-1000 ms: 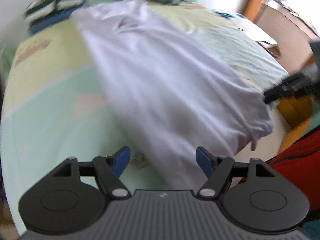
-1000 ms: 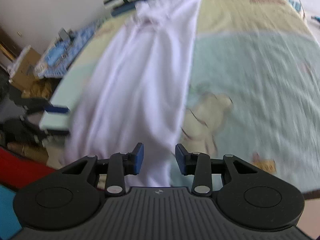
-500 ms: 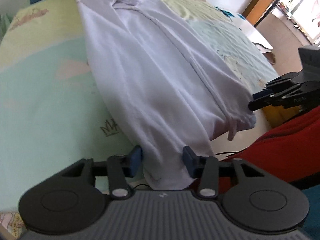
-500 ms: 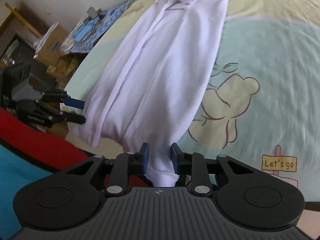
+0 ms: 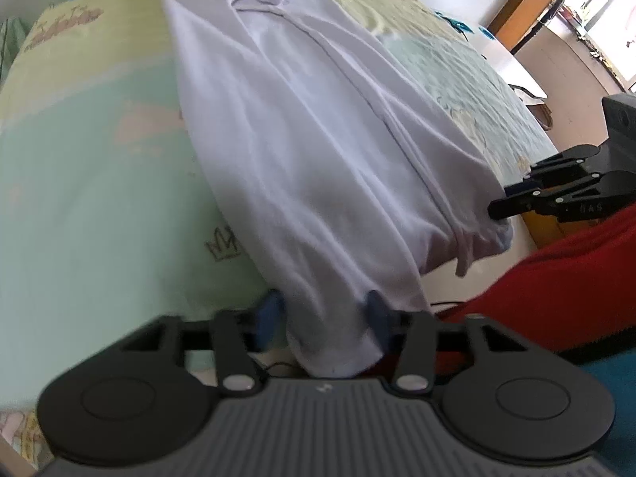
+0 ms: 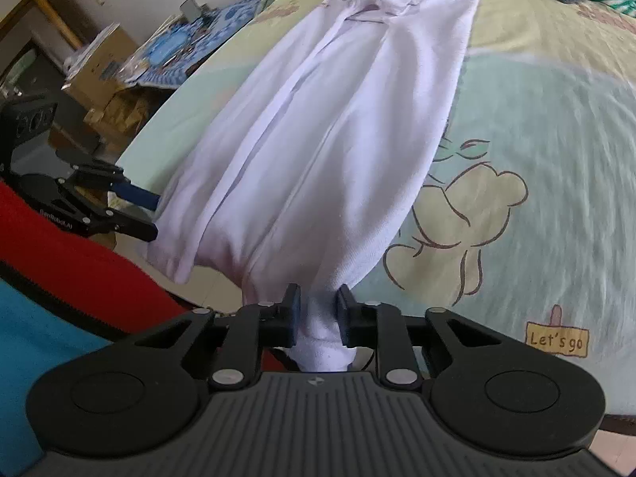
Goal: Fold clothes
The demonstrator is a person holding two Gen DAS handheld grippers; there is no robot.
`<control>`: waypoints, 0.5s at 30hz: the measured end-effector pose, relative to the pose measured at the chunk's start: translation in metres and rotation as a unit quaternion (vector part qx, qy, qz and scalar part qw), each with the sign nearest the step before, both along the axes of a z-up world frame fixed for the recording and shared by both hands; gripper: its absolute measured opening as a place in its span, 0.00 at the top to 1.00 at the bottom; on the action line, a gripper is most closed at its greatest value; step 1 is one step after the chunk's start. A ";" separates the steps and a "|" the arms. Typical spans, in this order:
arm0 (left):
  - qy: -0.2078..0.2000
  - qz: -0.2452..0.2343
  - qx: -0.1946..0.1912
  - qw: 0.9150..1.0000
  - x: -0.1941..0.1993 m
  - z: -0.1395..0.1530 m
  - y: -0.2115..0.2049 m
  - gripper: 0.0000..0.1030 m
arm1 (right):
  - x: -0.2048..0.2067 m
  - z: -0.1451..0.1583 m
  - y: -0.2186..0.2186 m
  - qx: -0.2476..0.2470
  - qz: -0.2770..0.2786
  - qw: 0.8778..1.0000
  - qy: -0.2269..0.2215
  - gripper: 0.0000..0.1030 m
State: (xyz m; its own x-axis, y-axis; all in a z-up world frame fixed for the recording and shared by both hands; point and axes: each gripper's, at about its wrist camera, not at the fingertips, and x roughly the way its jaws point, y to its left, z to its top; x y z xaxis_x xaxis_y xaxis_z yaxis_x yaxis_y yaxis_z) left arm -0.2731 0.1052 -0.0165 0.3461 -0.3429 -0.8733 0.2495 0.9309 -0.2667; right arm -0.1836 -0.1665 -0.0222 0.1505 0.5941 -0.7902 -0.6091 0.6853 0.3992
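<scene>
White garment (image 5: 318,151) gathered at the bed (image 5: 99,183) edge.
Left tool (image 5: 324,312) and right tool (image 6: 317,308) closing on bunched hem; thin bites could slip when lifted.

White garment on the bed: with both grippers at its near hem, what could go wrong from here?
1. The left gripper is closing on a thick bunch of the white garment; it may catch uneven layers, skewing the fold.
2. The right gripper is also closing on a narrow gathered corner, which could slip out when lifted.
3. The hem hangs over the bed edge, so a dropped corner may slide floorward.
</scene>
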 end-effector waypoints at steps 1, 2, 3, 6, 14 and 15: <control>-0.001 -0.002 0.003 1.000 0.001 0.000 0.000 0.82 | 0.002 -0.001 0.000 0.000 -0.004 1.000 0.006 0.92; -0.001 -0.003 0.005 1.000 0.002 -0.001 0.001 0.85 | 0.004 -0.001 0.000 -0.001 -0.008 1.000 0.011 0.93; 0.001 -0.001 0.002 1.000 0.003 -0.001 0.005 0.90 | 0.006 -0.002 0.000 -0.001 -0.013 1.000 0.017 0.93; 0.014 0.014 -0.020 1.000 0.007 0.000 0.016 0.96 | 0.017 0.001 -0.004 0.025 -0.028 0.998 0.044 0.95; -0.031 0.018 -0.038 0.999 0.025 0.033 0.024 0.96 | 0.047 0.013 -0.013 0.096 -0.072 0.988 0.097 0.95; -0.039 0.022 -0.040 0.998 0.030 0.037 0.027 0.97 | 0.050 0.015 -0.013 0.104 -0.077 0.987 0.099 0.95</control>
State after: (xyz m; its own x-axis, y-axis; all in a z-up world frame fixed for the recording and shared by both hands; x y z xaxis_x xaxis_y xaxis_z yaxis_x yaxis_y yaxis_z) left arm -0.2435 0.1319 0.0209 0.4273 -0.3930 -0.8142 0.2320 0.9181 -0.3214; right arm -0.1340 -0.1794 -0.0075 0.1060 0.7283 -0.6770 -0.3996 0.6546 0.6417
